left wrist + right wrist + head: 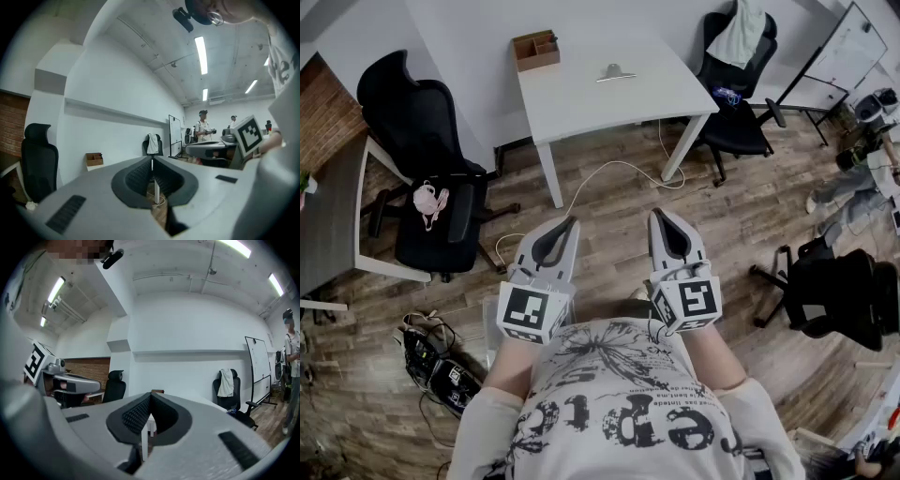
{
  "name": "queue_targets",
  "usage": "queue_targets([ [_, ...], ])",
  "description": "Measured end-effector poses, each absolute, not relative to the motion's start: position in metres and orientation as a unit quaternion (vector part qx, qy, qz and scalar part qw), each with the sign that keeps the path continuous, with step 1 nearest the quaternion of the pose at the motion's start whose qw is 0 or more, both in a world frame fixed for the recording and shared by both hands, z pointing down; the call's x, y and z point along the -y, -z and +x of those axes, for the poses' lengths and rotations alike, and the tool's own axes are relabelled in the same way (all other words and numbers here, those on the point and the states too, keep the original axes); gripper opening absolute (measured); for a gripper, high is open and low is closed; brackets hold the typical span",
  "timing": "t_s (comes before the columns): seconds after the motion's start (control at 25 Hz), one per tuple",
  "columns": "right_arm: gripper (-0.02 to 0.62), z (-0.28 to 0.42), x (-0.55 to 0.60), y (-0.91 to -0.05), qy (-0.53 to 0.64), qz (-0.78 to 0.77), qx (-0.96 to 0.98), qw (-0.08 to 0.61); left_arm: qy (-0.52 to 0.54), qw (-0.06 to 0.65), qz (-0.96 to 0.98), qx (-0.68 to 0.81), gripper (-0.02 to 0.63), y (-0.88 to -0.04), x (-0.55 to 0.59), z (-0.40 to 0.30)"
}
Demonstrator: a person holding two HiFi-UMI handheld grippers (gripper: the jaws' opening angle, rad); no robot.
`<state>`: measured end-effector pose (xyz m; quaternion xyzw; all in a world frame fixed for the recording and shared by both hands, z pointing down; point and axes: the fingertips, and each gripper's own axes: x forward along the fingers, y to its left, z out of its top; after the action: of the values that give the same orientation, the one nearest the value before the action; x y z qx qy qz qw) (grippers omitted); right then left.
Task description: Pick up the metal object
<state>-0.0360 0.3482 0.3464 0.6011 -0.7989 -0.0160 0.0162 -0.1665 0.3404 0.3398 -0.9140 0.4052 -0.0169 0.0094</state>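
Left gripper [571, 223] and right gripper [657, 216] hold jaws together, empty, well apart from the metal object [616, 73]

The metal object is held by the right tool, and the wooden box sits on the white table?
No. The head view shows the metal object lying on the white table, not in the right tool; the wooden box is there.

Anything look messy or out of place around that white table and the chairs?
Nothing spilled or broken. A white cable trails loose over the floor beneath the white table, a pink item lies on the left black chair, and a pale cloth hangs over the right chair.
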Motion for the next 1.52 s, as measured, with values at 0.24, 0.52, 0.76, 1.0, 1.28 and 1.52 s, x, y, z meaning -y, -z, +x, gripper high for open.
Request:
queue_targets([
  [0.24, -0.009, -0.042, -0.345, -0.346, 0.018, 0.598, 0.801, 0.021, 0.017, 0.007, -0.912, -0.409, 0.011, -0.340, -0.337, -0.171],
  [0.52, -0.009, -0.041, -0.335, -0.351, 0.013, 0.601, 0.799, 0.021, 0.016, -0.001, -0.911, -0.412, 0.011, -0.344, -0.329, -0.171],
  [0.76, -0.009, -0.029, -0.316, -0.368, -0.021, 0.603, 0.797, 0.025, 0.027, -0.016, -0.911, -0.411, 0.011, -0.357, -0.317, -0.161],
  [1.0, -0.009, -0.008, -0.274, -0.382, -0.034, 0.596, 0.801, 0.043, 0.031, -0.029, -0.900, -0.434, 0.011, -0.366, -0.283, -0.148],
  [1.28, -0.009, 0.041, -0.192, -0.387, -0.039, 0.575, 0.817, 0.042, 0.033, -0.045, -0.876, -0.479, 0.011, -0.372, -0.209, -0.108],
  [1.52, -0.009, 0.097, -0.103, -0.386, -0.035, 0.539, 0.840, 0.056, 0.045, -0.026, -0.850, -0.524, 0.011, -0.360, -0.130, -0.054],
])
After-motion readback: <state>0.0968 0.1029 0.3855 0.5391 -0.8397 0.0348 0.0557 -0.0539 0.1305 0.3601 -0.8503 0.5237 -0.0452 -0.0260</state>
